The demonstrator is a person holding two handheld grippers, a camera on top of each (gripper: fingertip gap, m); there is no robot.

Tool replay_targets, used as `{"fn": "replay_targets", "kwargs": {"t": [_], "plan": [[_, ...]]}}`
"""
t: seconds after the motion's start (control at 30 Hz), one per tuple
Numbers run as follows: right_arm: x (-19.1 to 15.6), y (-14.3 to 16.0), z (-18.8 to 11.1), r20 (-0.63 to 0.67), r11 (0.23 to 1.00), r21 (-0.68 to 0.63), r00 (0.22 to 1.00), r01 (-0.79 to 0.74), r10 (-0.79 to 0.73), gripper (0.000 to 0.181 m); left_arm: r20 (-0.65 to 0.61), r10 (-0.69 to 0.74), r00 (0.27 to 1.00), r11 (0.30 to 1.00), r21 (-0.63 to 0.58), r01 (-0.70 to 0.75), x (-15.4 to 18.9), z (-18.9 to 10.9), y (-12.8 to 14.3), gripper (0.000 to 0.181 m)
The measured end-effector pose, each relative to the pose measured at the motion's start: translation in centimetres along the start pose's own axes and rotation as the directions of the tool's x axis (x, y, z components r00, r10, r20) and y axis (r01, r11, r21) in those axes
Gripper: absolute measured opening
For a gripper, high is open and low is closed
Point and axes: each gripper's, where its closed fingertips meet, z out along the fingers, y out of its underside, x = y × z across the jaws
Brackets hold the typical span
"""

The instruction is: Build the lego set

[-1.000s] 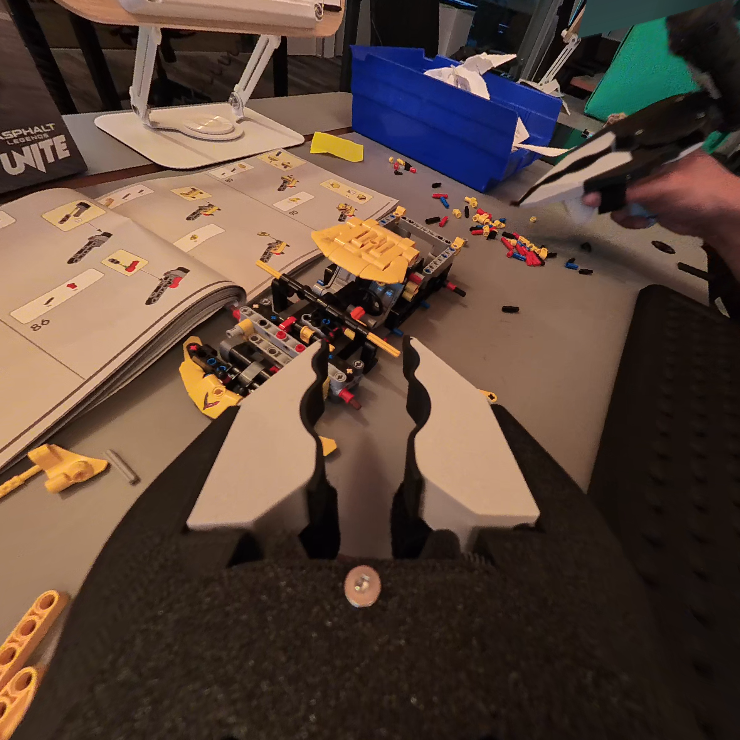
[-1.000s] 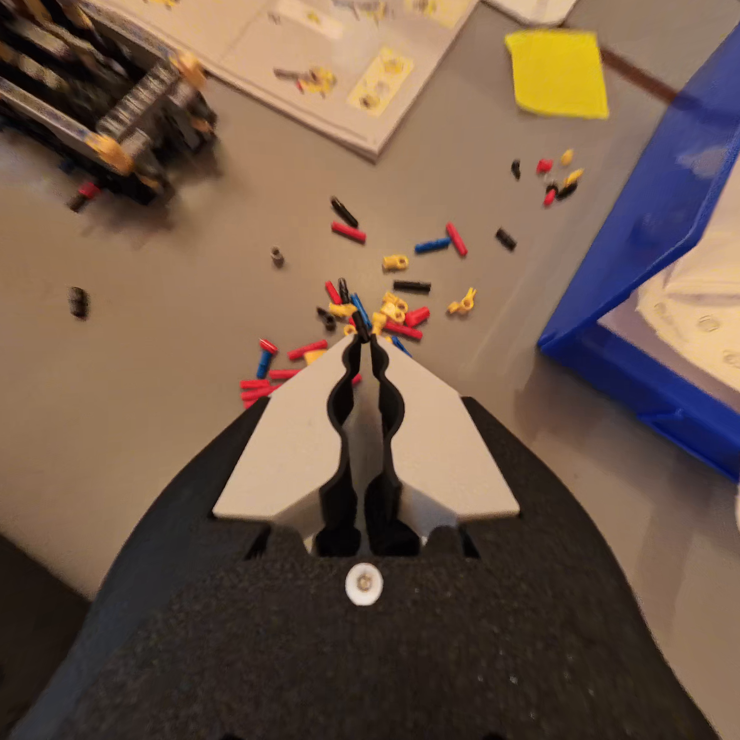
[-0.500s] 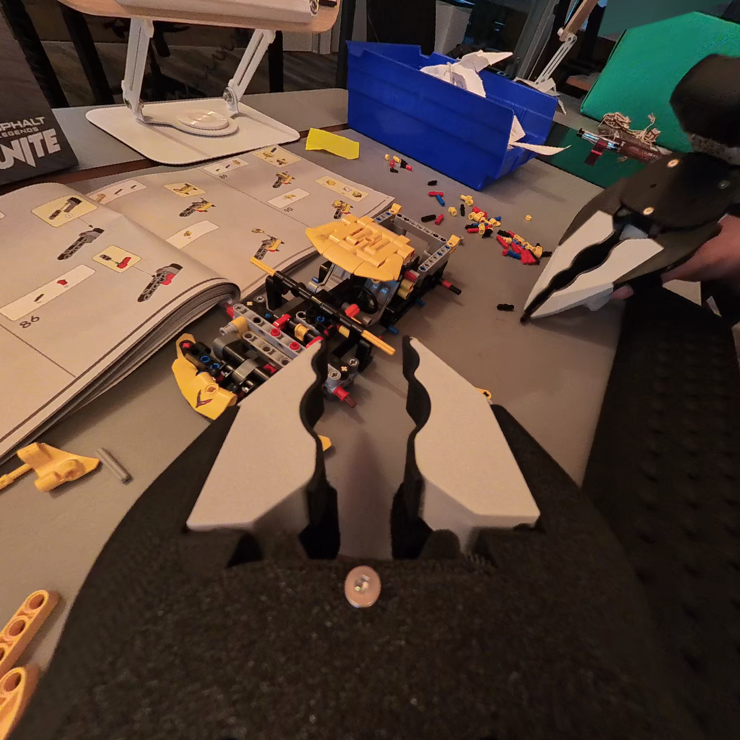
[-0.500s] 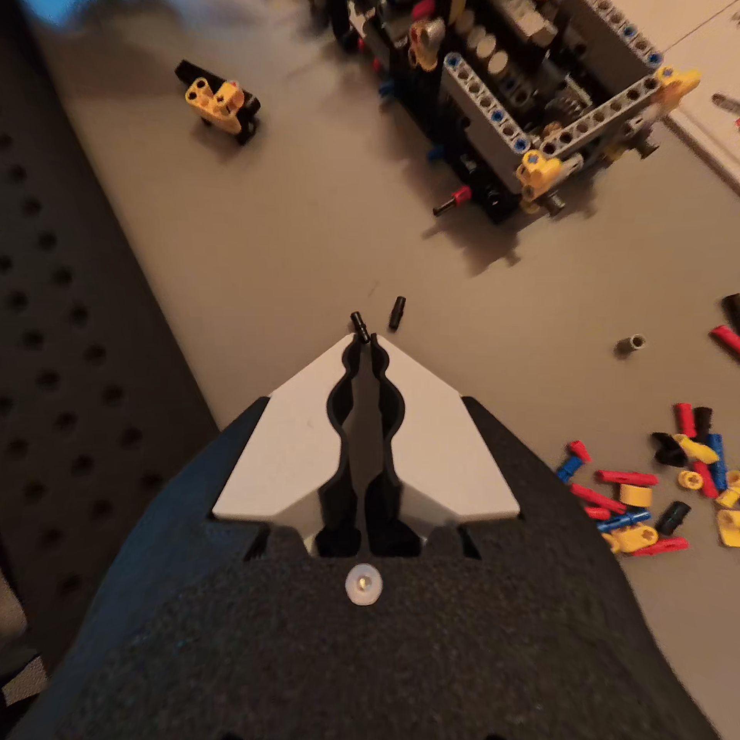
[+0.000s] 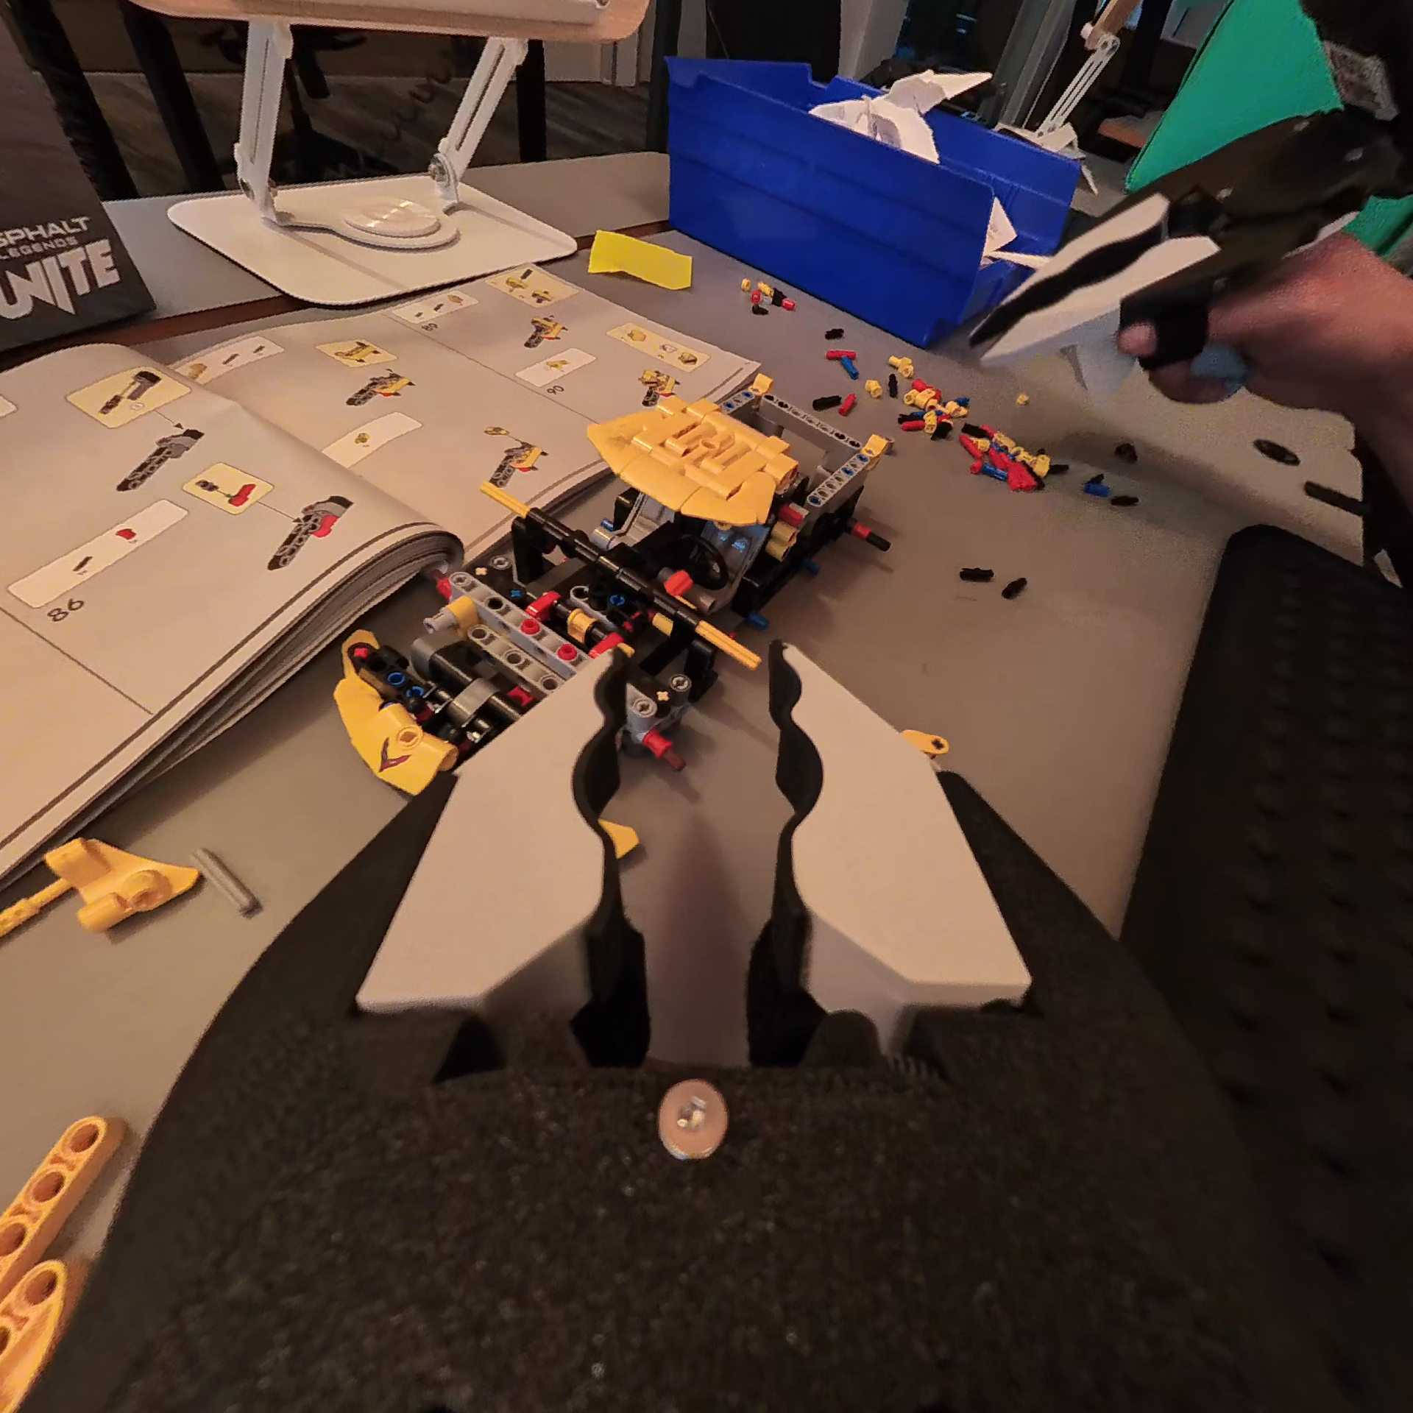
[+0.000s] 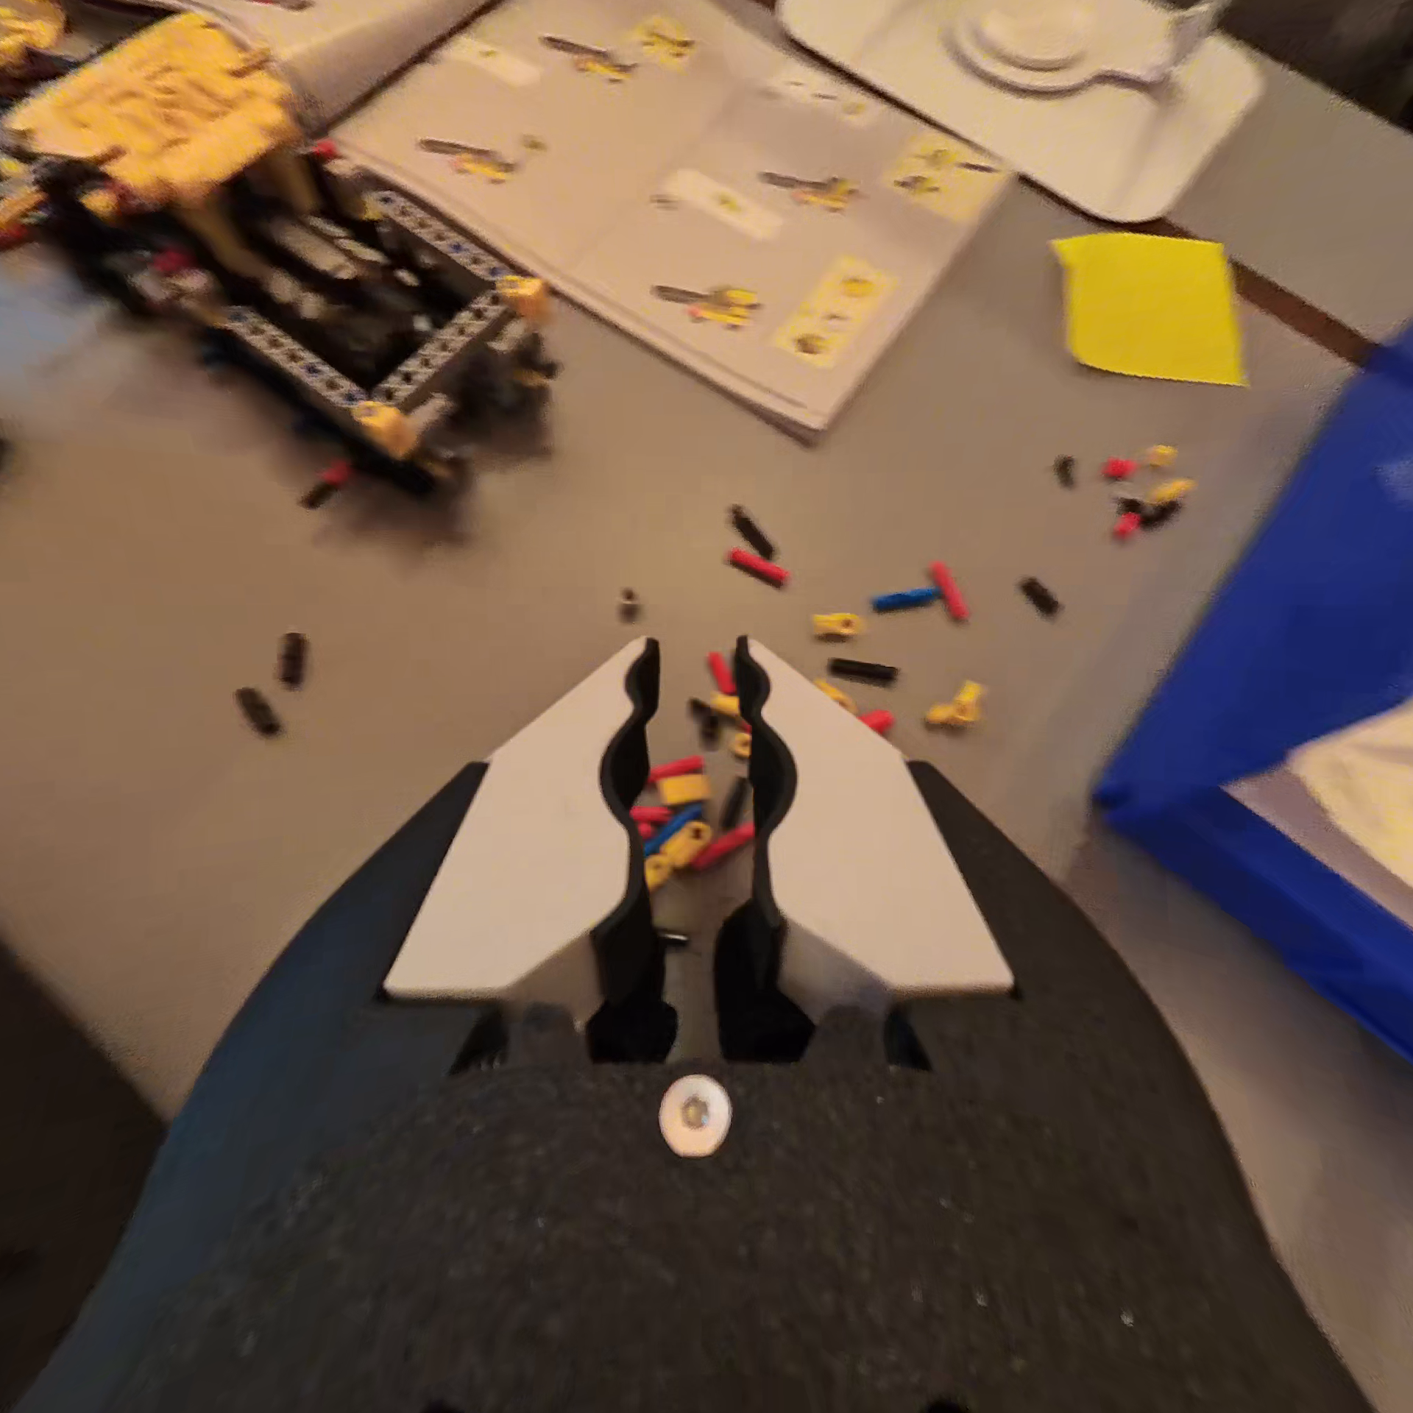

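Note:
The part-built yellow and black lego car (image 5: 657, 558) stands mid-table against the open instruction book (image 5: 229, 474). My left gripper (image 5: 696, 661) is open and empty, its tips just short of the car's near end. My right gripper (image 6: 694, 646) is open a little and empty, hovering over the scattered pile of small red, blue, yellow and black pins (image 6: 688, 818). It also shows at the upper right of the left wrist view (image 5: 994, 344), held by a hand. Two loose black pins (image 5: 994, 579) lie right of the car. The car (image 6: 306, 267) is blurred in the right wrist view.
A blue bin (image 5: 826, 206) with white paper stands at the back right. A yellow note (image 6: 1147, 306) and a white stand base (image 5: 367, 229) lie behind the book. Loose yellow parts (image 5: 115, 887) and orange beams (image 5: 38, 1223) lie near left. A black perforated mat (image 5: 1300, 764) covers the right. My right fingertips sit around 30 centimeters from my left ones.
My right gripper carried a black pin from the pile to beside the car, let it go next to another black pin, opened, and swung back over the pile. The left gripper stayed put.

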Motion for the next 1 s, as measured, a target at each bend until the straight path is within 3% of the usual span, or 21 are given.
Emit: {"fn": "replay_targets", "kwargs": {"t": [0.23,0.67,1.0], "plan": [[4.5,4.2,-0.7,-0.083,0.995,-0.077,0.995,-0.07,0.063,0.019,-0.001,-0.01,1.0,1.0,-0.003,0.01,-0.2,0.1,0.0,0.037],[-0.2,6.3,-2.0,-0.03,0.993,-0.095,0.997,-0.072,0.069,0.018,-0.001,-0.019,1.0,1.0,-0.012,0.019,-0.5,0.5,0.0,0.037],[1.4,6.4,-2.7,-0.052,0.991,-0.118,0.997,-0.06,0.054,0.017,0.013,-0.043,0.999,0.999,-0.018,0.043,-1.4,0.8,0.0,0.036]]}}
